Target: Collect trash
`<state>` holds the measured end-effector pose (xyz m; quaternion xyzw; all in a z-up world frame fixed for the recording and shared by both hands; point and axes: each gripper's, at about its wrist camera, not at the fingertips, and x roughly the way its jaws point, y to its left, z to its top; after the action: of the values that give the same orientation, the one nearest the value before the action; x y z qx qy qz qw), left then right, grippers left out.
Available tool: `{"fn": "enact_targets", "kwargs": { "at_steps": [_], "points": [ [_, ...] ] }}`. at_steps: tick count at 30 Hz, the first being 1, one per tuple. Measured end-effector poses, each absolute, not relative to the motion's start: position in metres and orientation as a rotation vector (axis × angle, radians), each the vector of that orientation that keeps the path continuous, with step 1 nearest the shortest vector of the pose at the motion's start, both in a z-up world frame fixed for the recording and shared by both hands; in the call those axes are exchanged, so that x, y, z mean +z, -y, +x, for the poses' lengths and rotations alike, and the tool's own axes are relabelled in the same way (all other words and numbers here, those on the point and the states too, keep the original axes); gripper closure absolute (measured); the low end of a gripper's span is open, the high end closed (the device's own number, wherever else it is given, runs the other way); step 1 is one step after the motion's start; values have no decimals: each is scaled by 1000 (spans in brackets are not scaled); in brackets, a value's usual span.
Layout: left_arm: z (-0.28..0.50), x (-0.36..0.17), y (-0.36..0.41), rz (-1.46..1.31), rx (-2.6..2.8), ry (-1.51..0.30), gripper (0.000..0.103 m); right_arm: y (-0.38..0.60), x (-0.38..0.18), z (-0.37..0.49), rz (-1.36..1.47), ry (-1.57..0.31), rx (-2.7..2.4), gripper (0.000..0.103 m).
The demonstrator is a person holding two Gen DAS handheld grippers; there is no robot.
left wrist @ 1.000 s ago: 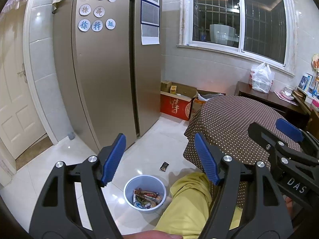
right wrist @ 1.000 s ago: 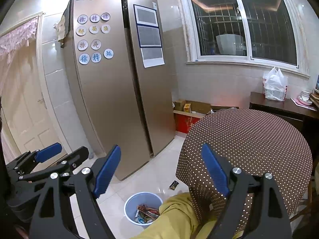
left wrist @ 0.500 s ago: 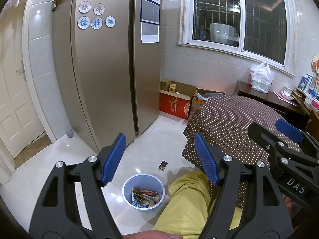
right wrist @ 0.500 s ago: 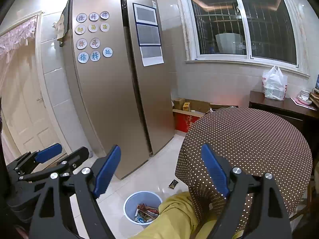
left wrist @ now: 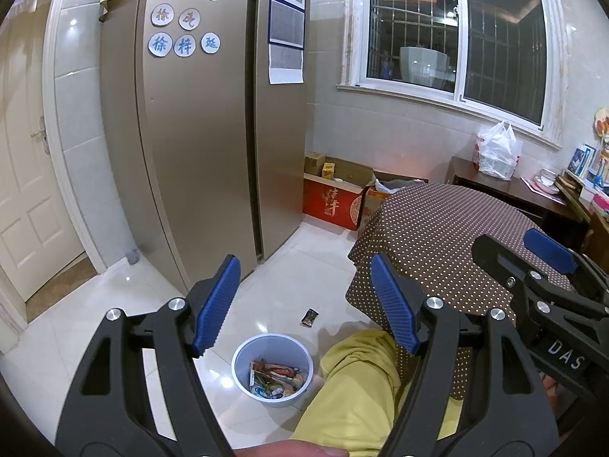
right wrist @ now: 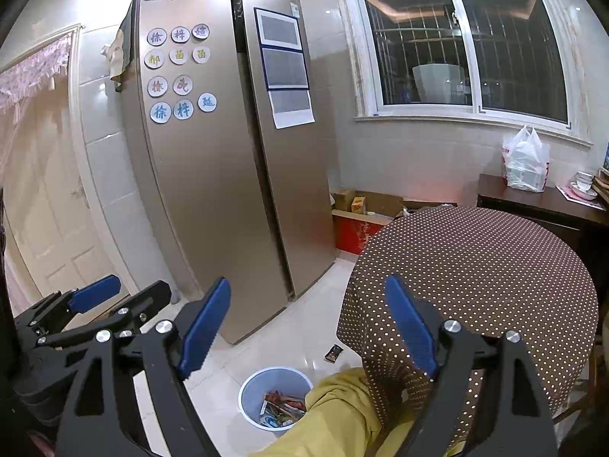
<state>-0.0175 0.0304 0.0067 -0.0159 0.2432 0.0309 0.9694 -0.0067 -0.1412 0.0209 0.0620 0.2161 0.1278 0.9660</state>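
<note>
I hold my left gripper (left wrist: pixel 304 304) up with its two blue pads wide apart, and nothing is between them. My right gripper (right wrist: pixel 310 327) is the same, wide open and holding nothing. The two tools sit side by side in the air, close but not touching. Right under them is my knee in yellow trousers (left wrist: pixel 354 388). Just below my left gripper, on the shiny white tile floor (left wrist: pixel 274 297), stands a small round pale blue plastic bin (left wrist: pixel 272 369), next to my knee. It has bright crumpled wrappers (left wrist: pixel 276 379) inside it. A little past the bin, one small dark wrapper (left wrist: pixel 309 317) lies flat on the floor by itself, near the hanging edge of the tablecloth. In front of my right gripper is a round table with a brown cloth with white dots (right wrist: pixel 479 274). Farther ahead of my left gripper stands a tall gold metal fridge with round picture magnets (left wrist: pixel 201 133). Behind the table, against the wall, is a red cardboard box (left wrist: pixel 331 202). Farthest off, a white plastic bag (right wrist: pixel 527 160) sits on a dark wooden side table (right wrist: pixel 540 205) under the big window (right wrist: pixel 468 42).
</note>
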Motion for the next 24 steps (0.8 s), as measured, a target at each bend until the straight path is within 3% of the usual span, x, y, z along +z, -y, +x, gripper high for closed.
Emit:
{"fn": "enact_targets", "kwargs": {
  "at_steps": [24],
  "points": [
    [-16, 6, -30, -31, 70, -502, 32, 138, 16, -3, 141, -459, 253, 21]
  ]
}}
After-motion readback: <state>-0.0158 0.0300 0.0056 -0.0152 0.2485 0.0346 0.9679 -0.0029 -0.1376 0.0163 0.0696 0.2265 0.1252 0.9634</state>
